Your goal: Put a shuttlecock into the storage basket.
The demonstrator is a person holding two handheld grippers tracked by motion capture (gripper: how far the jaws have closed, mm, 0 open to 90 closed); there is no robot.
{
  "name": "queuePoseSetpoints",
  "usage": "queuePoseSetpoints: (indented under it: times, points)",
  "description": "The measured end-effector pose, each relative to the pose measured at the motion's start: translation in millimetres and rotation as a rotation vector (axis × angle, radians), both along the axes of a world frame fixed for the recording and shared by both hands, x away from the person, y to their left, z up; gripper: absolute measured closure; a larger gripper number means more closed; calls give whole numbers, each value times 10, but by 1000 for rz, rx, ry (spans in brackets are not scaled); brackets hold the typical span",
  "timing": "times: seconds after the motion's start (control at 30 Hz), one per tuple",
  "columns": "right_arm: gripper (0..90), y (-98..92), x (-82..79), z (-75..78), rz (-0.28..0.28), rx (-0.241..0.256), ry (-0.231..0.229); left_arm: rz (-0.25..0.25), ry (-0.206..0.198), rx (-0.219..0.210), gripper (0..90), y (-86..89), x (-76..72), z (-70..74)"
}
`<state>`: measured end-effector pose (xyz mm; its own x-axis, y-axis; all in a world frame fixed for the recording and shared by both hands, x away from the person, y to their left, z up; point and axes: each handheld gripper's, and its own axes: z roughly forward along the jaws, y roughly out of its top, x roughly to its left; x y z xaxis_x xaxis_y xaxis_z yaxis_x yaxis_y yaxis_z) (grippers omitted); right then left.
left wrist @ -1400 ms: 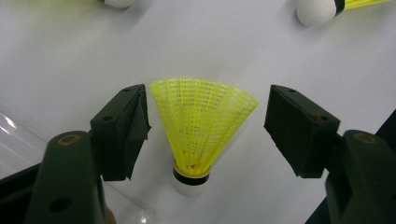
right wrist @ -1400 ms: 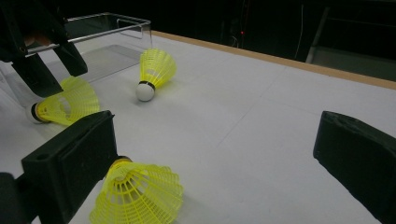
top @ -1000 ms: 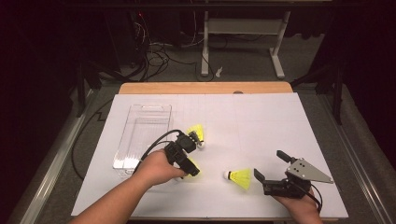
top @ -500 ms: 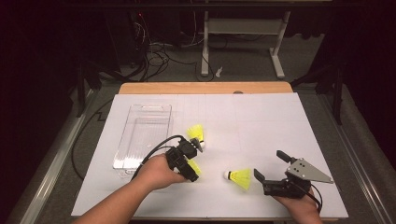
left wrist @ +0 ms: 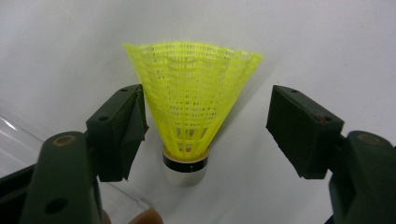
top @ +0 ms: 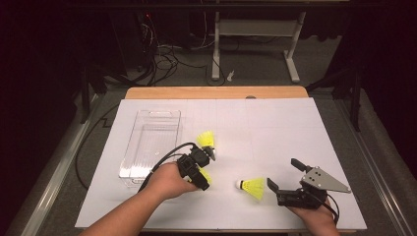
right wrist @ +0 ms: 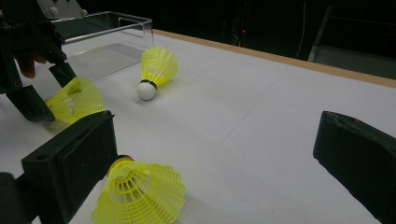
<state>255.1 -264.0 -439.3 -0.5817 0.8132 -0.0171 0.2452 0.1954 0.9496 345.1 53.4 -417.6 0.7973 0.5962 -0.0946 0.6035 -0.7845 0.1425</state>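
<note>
At the near edge of the white table point(top: 295, 128), the right gripper point(top: 282, 183) rests with its jaws spread wide, a yellow shuttlecock point(top: 252, 187) lying on its side just beside them, skirt toward the gripper and white cork pointing away. In the right gripper view that same shuttlecock point(right wrist: 140, 193) sits close against one jaw, not clasped.

A little farther in, the left gripper point(top: 200, 169) reaches down over a second shuttlecock point(left wrist: 189, 112); the left gripper view shows its jaws parted on either side of the mesh skirt, one jaw touching or nearly touching it, the other well clear, so nothing is gripped. Just beyond lies a third shuttlecock point(top: 206, 140), loose on the table near the clear plastic bin point(top: 142, 164).

The bin stands farther left and back, and appears to hold no shuttlecock. Judging from the layout, the job is to gather the 3 shuttlecocks into the bin, and it looks barely begun: 0 are inside, 3 remain on the table, and the left gripper seems poised for the first pickup. Closing on the light, springy skirt is the step in hand.
</note>
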Motion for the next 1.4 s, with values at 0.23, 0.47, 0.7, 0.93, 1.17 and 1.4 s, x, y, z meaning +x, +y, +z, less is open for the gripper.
queuePoseSetpoints:
  times: [0.23, 0.47, 0.7, 0.93, 1.17, 1.4]
  points:
    - [1, -1, -1, 1, 0, 2, 0, 8, -23, 28, 337, -21, 10, -18]
    - [1, -2, 0, 1, -1, 3, 1, 23, -48, 36, 443, -9, 27, -20]
    - [2, -2, 0, 1, -1, 4, 1, 26, -49, 18, 532, 19, 35, 9]
    - [3, 0, -1, 1, -1, 4, 1, 26, -42, -9, 562, 32, 28, 44]
    - [4, -7, -1, 2, 0, 3, 1, 27, -43, -29, 571, 31, 23, 56]
    - [5, -3, 1, -1, 0, 4, 1, 46, -47, -70, 575, 95, 29, 134]
